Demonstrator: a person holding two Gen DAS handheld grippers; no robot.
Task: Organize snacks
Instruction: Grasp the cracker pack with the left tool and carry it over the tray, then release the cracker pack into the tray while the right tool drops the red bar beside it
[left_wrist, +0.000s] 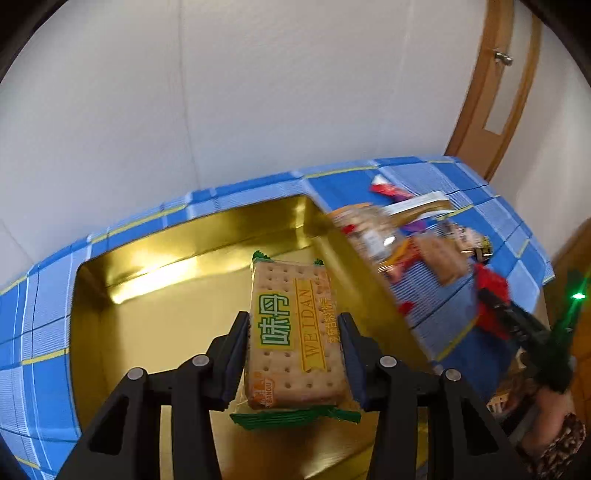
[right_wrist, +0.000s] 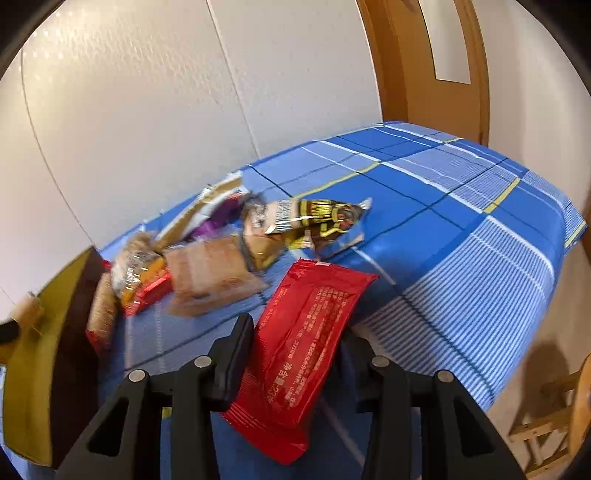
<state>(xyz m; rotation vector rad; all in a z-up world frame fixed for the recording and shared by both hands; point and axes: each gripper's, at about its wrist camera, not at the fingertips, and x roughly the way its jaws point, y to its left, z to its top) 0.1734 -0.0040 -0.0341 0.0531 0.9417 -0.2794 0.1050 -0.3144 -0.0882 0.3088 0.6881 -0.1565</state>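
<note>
The left wrist view looks forward and down from close above the open gold tin (left_wrist: 155, 295), facing the white wall (left_wrist: 258, 92) beyond. The right wrist view sits low over the blue plaid tablecloth (right_wrist: 461, 221), angled toward the same wall and wooden door (right_wrist: 424, 74). Both share the snack pile (left_wrist: 399, 236) (right_wrist: 221, 251), the tin's edge, wall and door.

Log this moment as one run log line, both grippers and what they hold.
left gripper: shut on cracker pack, over gold tin | right gripper: shut on red packet, above blue cloth | snack pile: unsorted
</note>
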